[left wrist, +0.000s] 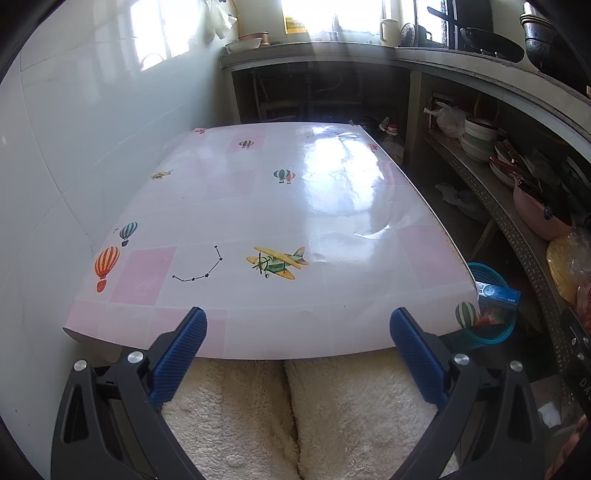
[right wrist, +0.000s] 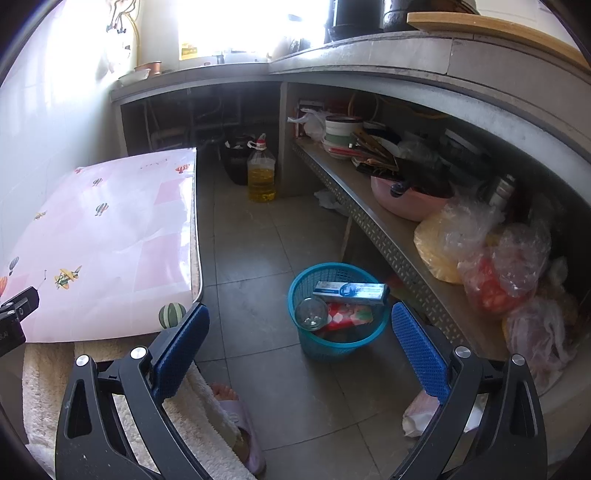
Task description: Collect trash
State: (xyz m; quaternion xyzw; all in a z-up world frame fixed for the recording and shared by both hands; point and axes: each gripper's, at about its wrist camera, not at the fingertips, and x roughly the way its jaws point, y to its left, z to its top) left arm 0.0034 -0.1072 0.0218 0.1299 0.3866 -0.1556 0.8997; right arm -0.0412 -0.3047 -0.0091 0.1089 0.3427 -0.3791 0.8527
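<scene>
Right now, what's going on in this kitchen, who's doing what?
A seated person holds a gripper in each hand, collecting trash. Both the left gripper and the right gripper are open and hold nothing. The table in front shows no loose items. On the floor beside it, a blue basket already holds a toothpaste box, a clear round container and a red wrapper. The right gripper points toward that basket.

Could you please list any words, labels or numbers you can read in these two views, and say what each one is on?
Nothing reads clearly enough to quote.
Long box across the blue basket: white print, too blurred.
Tablecloth, far edge: faint small lettering, too small.
Yellow packet on the window sill: markings washed out by glare.
Oil bottle: no label legible.
</scene>
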